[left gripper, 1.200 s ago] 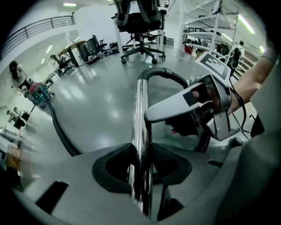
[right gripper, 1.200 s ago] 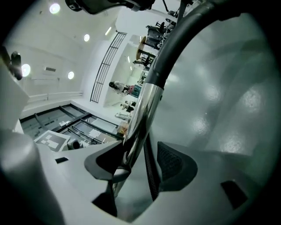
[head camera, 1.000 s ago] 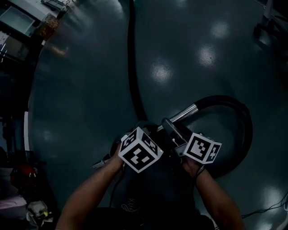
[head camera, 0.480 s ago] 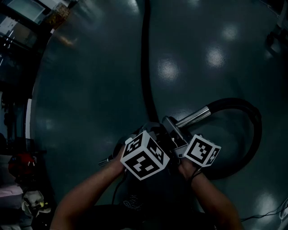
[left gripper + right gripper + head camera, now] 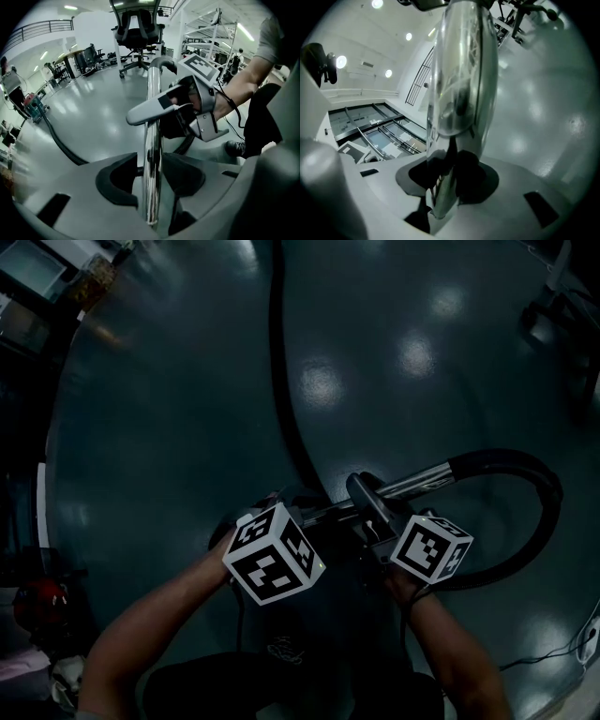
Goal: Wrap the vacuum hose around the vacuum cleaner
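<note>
My left gripper (image 5: pixel 151 180) is clamped on the shiny metal tube (image 5: pixel 152 93) of the vacuum's wand; the tube runs straight up between the two dark pads, which press on it from both sides. My right gripper (image 5: pixel 449 176) has just been closing, and the same tube stands between its jaws, gripped by the pads at a narrow opening. In the left gripper view the right one shows further along the tube, my forearm behind it. From my head, both hands sit close together low in the middle, the left marker cube (image 5: pixel 272 554) beside the right marker cube (image 5: pixel 431 547), and the tube lies across between them, rising to the right. The black hose (image 5: pixel 542 512) comes off the tube's right end, curves round in a wide loop and returns under my right hand. A second black stretch (image 5: pixel 278 362) runs from near my hands over the glossy dark floor (image 5: pixel 169 427) to the top edge. An office chair (image 5: pixel 137 33) stands far off across the room. I cannot make out the cleaner's body.
</note>
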